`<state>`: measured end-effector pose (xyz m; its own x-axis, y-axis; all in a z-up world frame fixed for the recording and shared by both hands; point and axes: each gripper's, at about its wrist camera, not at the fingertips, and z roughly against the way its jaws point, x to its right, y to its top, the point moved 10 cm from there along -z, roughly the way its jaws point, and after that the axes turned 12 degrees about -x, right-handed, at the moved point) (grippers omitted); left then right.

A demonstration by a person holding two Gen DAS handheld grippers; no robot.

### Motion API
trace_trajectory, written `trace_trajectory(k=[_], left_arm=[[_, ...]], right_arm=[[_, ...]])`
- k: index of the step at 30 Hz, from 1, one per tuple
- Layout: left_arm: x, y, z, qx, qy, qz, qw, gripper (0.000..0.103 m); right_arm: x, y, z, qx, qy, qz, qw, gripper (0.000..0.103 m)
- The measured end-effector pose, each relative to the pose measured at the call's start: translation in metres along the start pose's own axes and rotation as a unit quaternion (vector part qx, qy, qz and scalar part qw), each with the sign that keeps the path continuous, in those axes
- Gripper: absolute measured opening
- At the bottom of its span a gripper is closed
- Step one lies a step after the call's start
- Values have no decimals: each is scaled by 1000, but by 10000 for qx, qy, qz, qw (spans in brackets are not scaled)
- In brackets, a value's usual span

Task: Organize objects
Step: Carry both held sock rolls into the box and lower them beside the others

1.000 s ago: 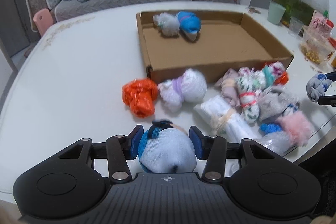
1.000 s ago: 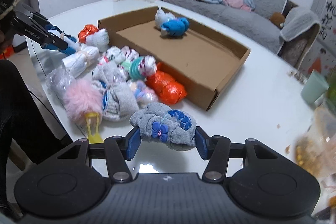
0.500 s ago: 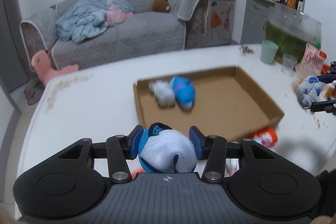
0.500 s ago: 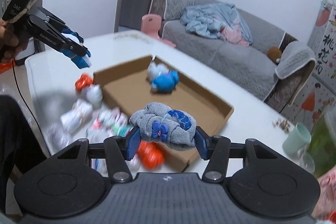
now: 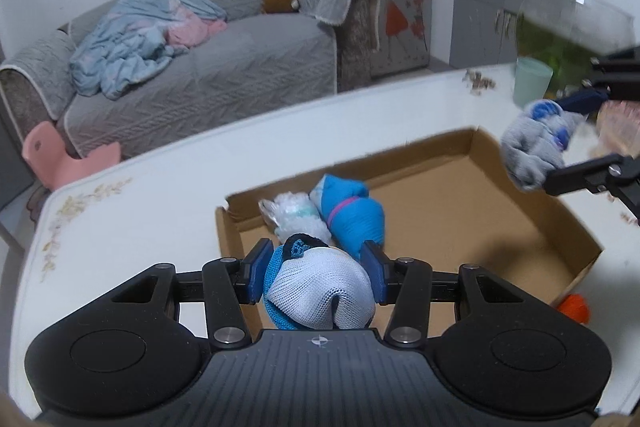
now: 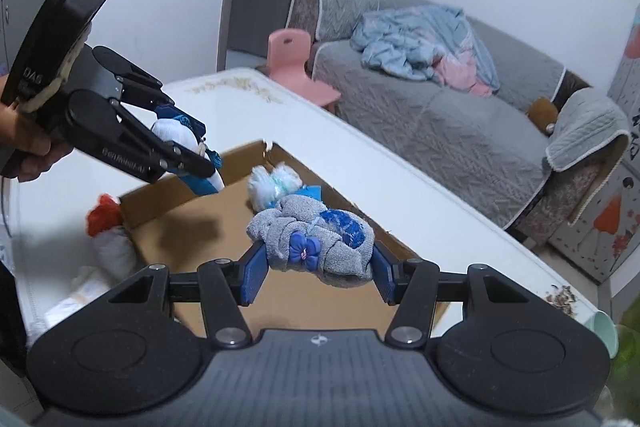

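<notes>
My left gripper (image 5: 316,273) is shut on a white and blue sock bundle (image 5: 320,291), held above the near left corner of the cardboard tray (image 5: 480,211). My right gripper (image 6: 316,267) is shut on a grey sock bundle (image 6: 316,247) with a blue flower, held above the tray (image 6: 208,227). In the tray's far corner lie a white fluffy bundle (image 5: 296,217) and a blue bundle (image 5: 352,217). The right gripper with its grey bundle (image 5: 532,151) shows at the right of the left wrist view; the left gripper (image 6: 188,163) shows at the left of the right wrist view.
The tray sits on a white table (image 5: 140,211). An orange bundle (image 6: 103,215) and a white bundle (image 6: 114,255) lie outside the tray's near wall. A mint cup (image 5: 532,83) and a fish tank (image 5: 568,23) stand at the table's far right. A grey sofa (image 5: 200,75) is behind.
Both grippers have risen from the pile of bundles and moved over the cardboard tray, each still holding its bundle. The pile has dropped mostly out of view.
</notes>
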<state>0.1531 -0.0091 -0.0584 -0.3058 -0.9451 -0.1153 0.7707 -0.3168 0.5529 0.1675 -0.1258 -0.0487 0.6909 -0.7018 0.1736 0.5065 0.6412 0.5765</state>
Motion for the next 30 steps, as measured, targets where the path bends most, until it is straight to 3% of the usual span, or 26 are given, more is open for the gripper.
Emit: trace_trajectory(k=[13, 30], left_arm=[[-7, -10, -58, -356, -13, -190, 9992, 55], [-4, -13, -76, -437, -100, -418, 9981, 59]], right_arm=[[-14, -7, -81, -668, 352, 147, 9970, 51], [-47, -2, -108, -841, 642, 633, 9924, 52]])
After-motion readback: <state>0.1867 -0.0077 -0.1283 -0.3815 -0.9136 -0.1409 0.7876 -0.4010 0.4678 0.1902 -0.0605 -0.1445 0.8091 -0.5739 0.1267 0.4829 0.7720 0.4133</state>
